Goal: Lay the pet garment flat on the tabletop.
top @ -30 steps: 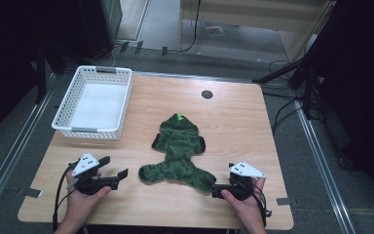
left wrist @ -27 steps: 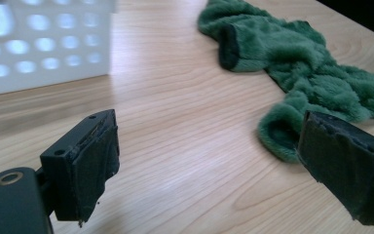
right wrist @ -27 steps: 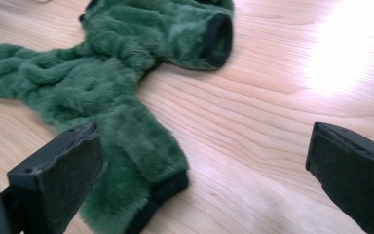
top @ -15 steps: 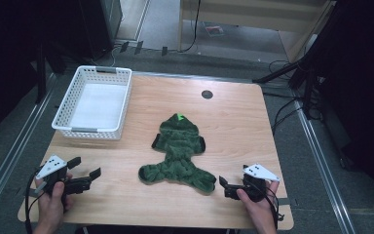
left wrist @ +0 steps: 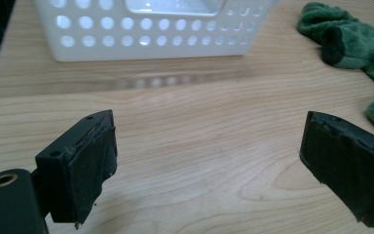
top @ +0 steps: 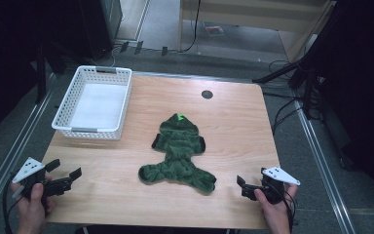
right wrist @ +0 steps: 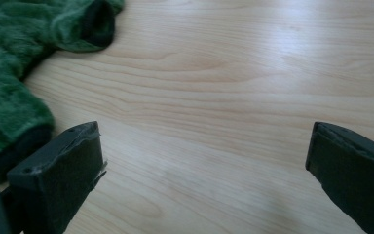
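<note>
A green fleece hooded garment (top: 177, 156) lies flat on the middle of the wooden table (top: 233, 126), its hood toward the far side. At the near left edge my left gripper (top: 64, 168) is open over bare wood. Its jaws have just widened a little, with nothing between them. In the left gripper view the left gripper (left wrist: 208, 119) faces the basket (left wrist: 151, 39), with the garment (left wrist: 360, 44) at the upper right. My right gripper (top: 242, 186) is open at the near right, apart from the garment's lower edge. In the right gripper view the right gripper (right wrist: 203, 129) frames bare wood, and the garment (right wrist: 24, 63) lies at the left.
A white perforated basket (top: 91, 130) stands at the table's far left with nothing in it. A small black round grommet (top: 207, 94) sits near the far edge. Dark floor, cables and metal rails surround the table.
Both hands have drawn outward from the garment: the left gripper went left toward the table's corner, the right gripper went right. The garment and basket have not moved.
</note>
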Demonstrator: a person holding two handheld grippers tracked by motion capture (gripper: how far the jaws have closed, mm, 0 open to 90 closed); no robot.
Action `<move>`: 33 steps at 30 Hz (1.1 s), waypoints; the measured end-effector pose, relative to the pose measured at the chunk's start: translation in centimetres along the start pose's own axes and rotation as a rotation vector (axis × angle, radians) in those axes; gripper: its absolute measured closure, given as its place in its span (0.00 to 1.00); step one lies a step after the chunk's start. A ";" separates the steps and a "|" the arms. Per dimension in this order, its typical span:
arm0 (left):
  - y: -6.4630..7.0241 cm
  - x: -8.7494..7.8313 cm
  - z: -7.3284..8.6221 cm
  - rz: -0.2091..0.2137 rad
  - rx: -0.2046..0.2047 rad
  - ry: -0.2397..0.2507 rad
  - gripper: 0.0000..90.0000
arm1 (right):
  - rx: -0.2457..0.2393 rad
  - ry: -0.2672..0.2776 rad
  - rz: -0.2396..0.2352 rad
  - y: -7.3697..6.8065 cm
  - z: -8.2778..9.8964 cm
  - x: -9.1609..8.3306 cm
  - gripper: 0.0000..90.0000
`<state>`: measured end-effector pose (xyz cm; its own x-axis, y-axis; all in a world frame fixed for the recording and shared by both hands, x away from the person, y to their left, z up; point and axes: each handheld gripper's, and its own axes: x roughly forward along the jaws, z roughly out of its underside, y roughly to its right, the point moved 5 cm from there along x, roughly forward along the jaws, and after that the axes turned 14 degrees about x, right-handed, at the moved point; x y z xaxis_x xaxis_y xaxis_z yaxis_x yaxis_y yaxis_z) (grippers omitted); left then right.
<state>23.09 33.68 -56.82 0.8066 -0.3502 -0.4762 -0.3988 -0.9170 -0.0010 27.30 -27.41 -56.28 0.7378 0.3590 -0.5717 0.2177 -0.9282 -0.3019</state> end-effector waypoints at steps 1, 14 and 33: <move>-0.2 -0.1 0.1 -0.005 0.000 0.001 0.08 | 0.002 0.003 0.006 0.4 0.0 -0.1 0.00; -3.1 -1.9 1.1 -0.070 -0.048 0.006 0.08 | 0.048 0.005 0.064 3.7 1.0 -1.4 0.00; -3.0 -1.1 1.6 -0.058 -0.037 -0.021 0.08 | 0.071 0.011 0.069 4.7 1.6 -1.9 0.00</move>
<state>22.74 37.13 -57.68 0.8182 -0.2925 -0.4950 -0.3348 -0.9423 0.0036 25.91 -32.34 -57.80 0.7567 0.2928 -0.5845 0.1202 -0.9412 -0.3158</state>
